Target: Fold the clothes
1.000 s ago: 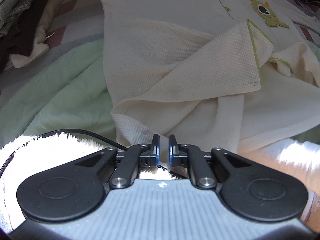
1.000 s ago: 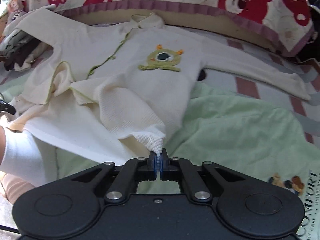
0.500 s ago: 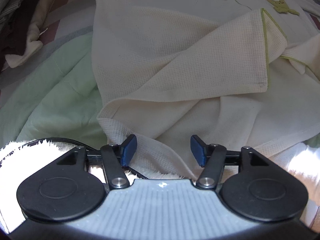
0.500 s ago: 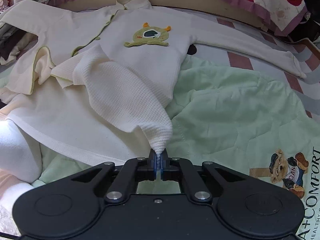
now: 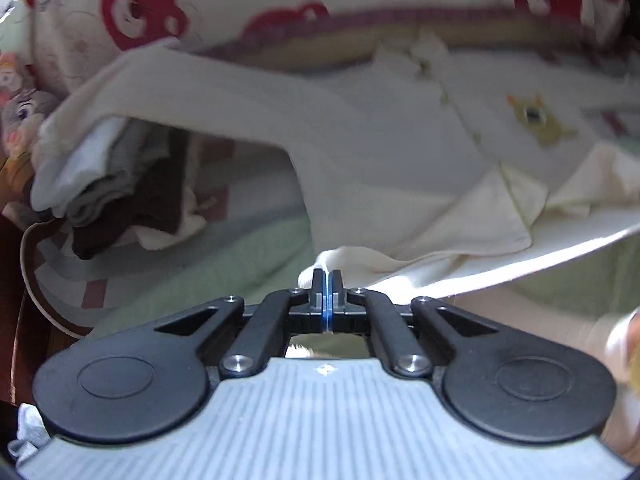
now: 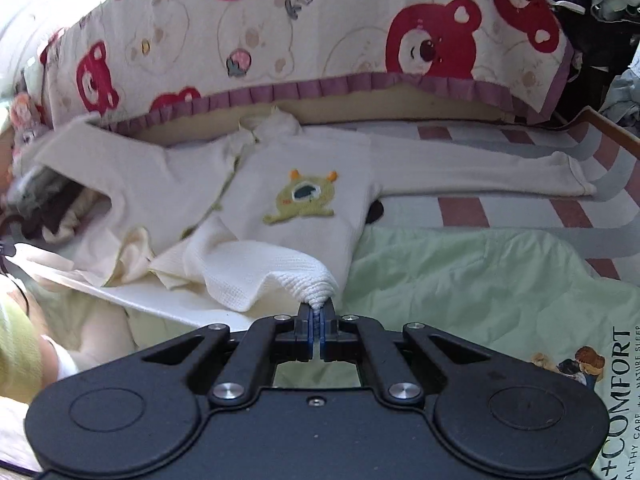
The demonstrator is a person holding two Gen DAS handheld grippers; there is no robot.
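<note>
A cream baby onesie [image 6: 304,168] with a green monster patch [image 6: 304,200] lies on the bed, sleeves spread. It also shows in the left wrist view [image 5: 400,152]. My right gripper [image 6: 317,312] is shut on a bunched leg cuff [image 6: 316,288] of the onesie and holds it lifted. My left gripper [image 5: 327,280] is shut on the other leg's cream edge [image 5: 344,258], also raised off the bed.
A light green quilt [image 6: 480,280] covers the near bed. A bear-print bumper [image 6: 320,32] runs along the back. A pile of folded dark and grey clothes [image 5: 120,192] sits at the left. A wooden bed edge [image 6: 608,128] is at the right.
My left gripper was open over the onesie's leg edge, then shut on it and lifted. My right gripper kept its grip on the cuff and rose with it.
</note>
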